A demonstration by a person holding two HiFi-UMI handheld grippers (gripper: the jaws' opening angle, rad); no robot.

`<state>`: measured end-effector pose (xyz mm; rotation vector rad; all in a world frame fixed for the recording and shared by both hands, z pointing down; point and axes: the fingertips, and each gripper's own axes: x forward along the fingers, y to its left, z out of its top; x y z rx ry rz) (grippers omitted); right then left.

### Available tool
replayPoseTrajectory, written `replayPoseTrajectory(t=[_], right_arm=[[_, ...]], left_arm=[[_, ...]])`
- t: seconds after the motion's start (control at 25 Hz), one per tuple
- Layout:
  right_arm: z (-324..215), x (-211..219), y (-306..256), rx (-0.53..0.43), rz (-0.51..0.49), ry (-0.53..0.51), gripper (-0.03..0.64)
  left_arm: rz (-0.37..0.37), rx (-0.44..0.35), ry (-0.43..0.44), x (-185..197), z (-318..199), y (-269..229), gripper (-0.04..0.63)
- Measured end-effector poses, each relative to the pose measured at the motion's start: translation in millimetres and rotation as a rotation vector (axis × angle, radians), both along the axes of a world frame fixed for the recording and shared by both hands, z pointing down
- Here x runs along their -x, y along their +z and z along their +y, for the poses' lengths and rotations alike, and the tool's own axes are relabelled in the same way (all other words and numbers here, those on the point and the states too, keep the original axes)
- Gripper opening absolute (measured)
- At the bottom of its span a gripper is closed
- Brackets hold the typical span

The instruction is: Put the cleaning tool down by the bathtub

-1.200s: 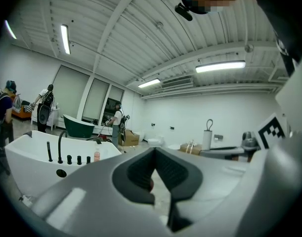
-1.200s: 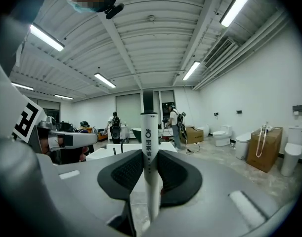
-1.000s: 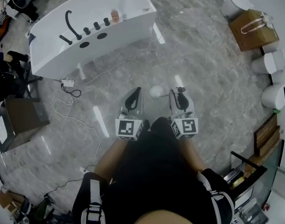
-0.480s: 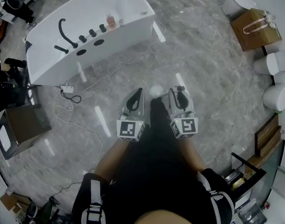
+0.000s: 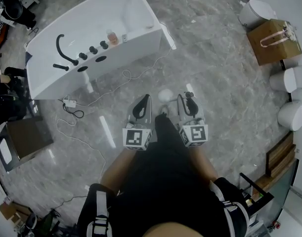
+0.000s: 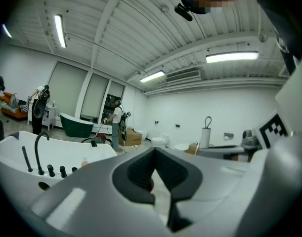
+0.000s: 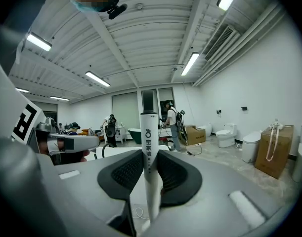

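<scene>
The cleaning tool [image 7: 148,127], seemingly a light, stiff, smooth pole, is being clamped upright on its shaft by the right gripper [image 7: 149,154]; the left gripper [image 6: 153,152] is being carried closed, empty.

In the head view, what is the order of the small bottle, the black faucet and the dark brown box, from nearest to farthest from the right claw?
1. Small bottle, on the bathtub rim.
2. Black faucet, further left on that rim.
3. Dark brown box, on the floor, far left.
</scene>
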<state>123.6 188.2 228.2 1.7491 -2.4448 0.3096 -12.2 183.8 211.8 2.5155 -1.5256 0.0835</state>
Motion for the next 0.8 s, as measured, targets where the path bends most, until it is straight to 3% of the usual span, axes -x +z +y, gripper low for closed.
replayPoseTrajectory(t=[0.4,0.8], right_arm=[[-101,-51,2,-0.004,0.004,-0.04,0.092],[-153,-81,13,-0.008,0.009,-0.057,0.092]], left_arm=[[-0.007,-0.001,-0.05,-53,-94,3,0.007],[-0.033,-0.012,-0.08,-76,-142,7,0.008]])
